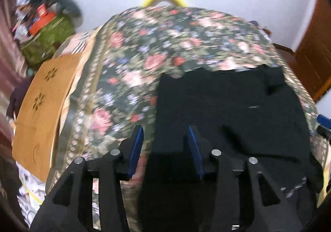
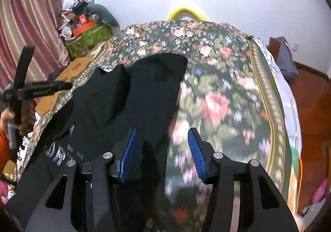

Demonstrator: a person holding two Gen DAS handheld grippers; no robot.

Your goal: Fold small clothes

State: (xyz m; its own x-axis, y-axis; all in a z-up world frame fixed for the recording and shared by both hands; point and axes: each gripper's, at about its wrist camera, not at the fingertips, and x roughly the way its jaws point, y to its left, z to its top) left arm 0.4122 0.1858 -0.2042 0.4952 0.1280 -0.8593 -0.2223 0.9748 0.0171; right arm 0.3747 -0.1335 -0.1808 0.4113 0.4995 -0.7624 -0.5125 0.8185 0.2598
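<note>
The black clothes (image 2: pixel 128 95) lie flat on the flowery bed (image 2: pixel 217 87), not folded yet. Both the left gripper (image 1: pixel 165 145) and the right gripper (image 2: pixel 163 149) have spread fingers, holding nothing.

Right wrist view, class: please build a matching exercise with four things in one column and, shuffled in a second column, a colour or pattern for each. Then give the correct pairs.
Things
1. garment
2. bed cover
3. curtain
4. right claw fingers

Colours
A. pink with pale stripes
B. blue ribbed pads
C. black
D. dark green with pink roses

Pairs: 1-C, 2-D, 3-A, 4-B
</note>
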